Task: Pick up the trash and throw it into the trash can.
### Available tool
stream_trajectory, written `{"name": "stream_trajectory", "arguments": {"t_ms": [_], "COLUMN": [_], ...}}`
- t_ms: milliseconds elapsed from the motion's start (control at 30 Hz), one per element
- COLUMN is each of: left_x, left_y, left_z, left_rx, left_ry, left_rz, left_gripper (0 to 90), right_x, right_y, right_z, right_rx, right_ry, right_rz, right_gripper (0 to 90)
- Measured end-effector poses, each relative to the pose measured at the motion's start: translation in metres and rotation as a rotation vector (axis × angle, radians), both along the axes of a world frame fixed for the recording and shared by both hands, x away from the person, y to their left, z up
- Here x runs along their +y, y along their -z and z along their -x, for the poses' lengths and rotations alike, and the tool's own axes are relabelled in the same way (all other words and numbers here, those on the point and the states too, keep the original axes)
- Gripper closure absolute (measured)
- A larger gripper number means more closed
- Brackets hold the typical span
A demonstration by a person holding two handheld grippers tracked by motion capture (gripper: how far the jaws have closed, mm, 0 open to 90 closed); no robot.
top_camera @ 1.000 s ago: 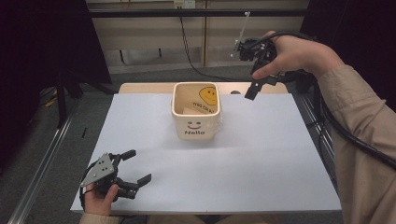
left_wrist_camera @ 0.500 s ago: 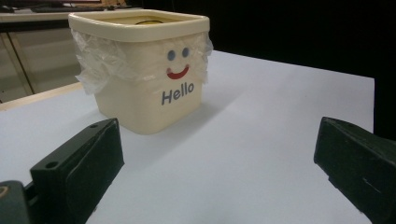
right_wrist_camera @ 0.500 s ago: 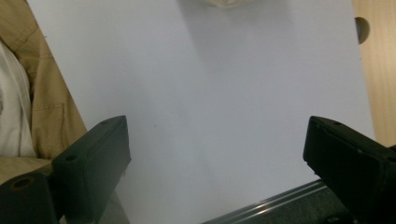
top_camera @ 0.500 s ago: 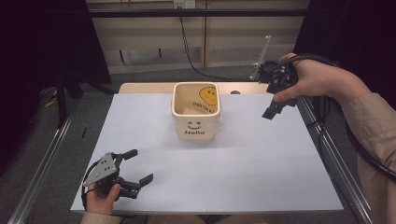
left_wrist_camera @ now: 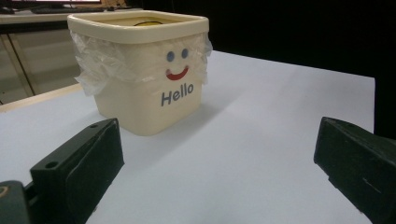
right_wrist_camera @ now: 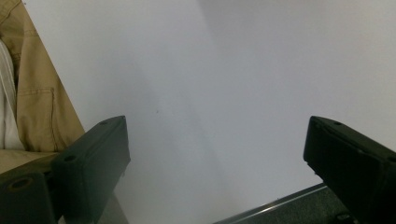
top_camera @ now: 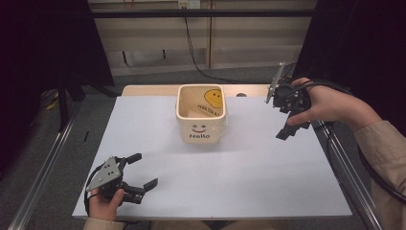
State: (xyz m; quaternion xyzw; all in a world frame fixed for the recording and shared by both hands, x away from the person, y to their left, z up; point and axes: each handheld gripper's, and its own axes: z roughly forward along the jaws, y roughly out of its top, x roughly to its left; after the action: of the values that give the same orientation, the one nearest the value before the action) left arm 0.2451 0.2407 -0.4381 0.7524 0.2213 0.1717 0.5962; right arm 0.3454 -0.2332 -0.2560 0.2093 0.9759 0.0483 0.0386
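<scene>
A cream square bin [top_camera: 201, 118] printed with a smiley and "Hello" stands at the middle back of the white table [top_camera: 239, 182]. In the left gripper view the bin [left_wrist_camera: 144, 74] has a clear plastic liner [left_wrist_camera: 93, 70] folded over its rim. My left gripper [top_camera: 142, 170] rests low at the table's front left, open and holding nothing, aimed toward the bin; its jaws [left_wrist_camera: 215, 163] stand wide apart. My right gripper [top_camera: 291, 128] hangs in the air by the table's right edge, right of the bin, pointing down, open [right_wrist_camera: 215, 154] and holding nothing.
A metal rail [top_camera: 342, 167] runs along the table's right side, close under the right hand. The right gripper view looks down on the white surface, with a tan jacket [right_wrist_camera: 37, 93] at the left and the table's edge [right_wrist_camera: 280, 203] at the bottom.
The right gripper has swung from above the bin's far right corner rightward and down to the table's right edge. The left gripper has stayed where it was.
</scene>
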Motion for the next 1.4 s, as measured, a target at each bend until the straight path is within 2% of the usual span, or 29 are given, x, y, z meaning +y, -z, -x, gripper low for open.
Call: {"name": "stream_trajectory", "arguments": {"t_ms": [367, 667, 733, 1000, 1033, 1067, 1133, 1167, 1200, 1333, 1400], "left_x": [0.000, -0.001, -0.001, -0.001, -0.001, -0.001, 0.000, 0.000, 0.000, 0.000, 0.000], "left_y": [0.000, 0.000, 0.000, 0.000, 0.000, 0.000, 0.000, 0.000, 0.000, 0.000, 0.000], "left_z": [0.000, 0.000, 0.000, 0.000, 0.000, 0.000, 0.000, 0.000, 0.000, 0.000, 0.000], "left_rx": [-0.001, -0.001, -0.002, -0.002, -0.002, -0.002, -0.003, -0.004, -0.003, -0.005, -0.003], "left_ry": [-0.005, -0.005, -0.005, -0.006, -0.008, -0.007, -0.008, -0.008, -0.006, -0.003, -0.005], "left_rz": [-0.002, -0.004, -0.005, -0.005, -0.005, -0.005, -0.006, -0.005, -0.004, -0.001, 0.003], "left_gripper": [1.3, 1.3, 1.4, 1.3, 1.3, 1.3, 1.3, 1.3, 1.3, 1.3, 1.3], "right_x": [-0.014, -0.026, -0.028, -0.030, -0.030, -0.030, -0.031, -0.030, -0.031, -0.030, -0.031], "right_y": [0.041, 0.066, 0.071, 0.094, 0.097, 0.100, 0.106, 0.109, 0.112, 0.125, 0.132], "right_z": [0.010, 0.018, 0.018, 0.026, 0.027, 0.029, 0.030, 0.033, 0.033, 0.040, 0.043], "right_rx": [0.027, 0.045, 0.046, 0.078, 0.077, 0.082, 0.077, 0.077, 0.078, 0.088, 0.090], "right_ry": [0.002, 0.032, 0.021, 0.033, 0.018, 0.033, 0.021, 0.035, 0.023, 0.040, 0.031], "right_rz": [0.021, 0.022, 0.030, 0.031, 0.030, 0.031, 0.034, 0.043, 0.042, 0.057, 0.056], "right_gripper": [6.8, 6.8, 6.4, 6.4, 6.3, 6.3, 6.4, 6.3, 6.5, 6.6, 6.6]}}
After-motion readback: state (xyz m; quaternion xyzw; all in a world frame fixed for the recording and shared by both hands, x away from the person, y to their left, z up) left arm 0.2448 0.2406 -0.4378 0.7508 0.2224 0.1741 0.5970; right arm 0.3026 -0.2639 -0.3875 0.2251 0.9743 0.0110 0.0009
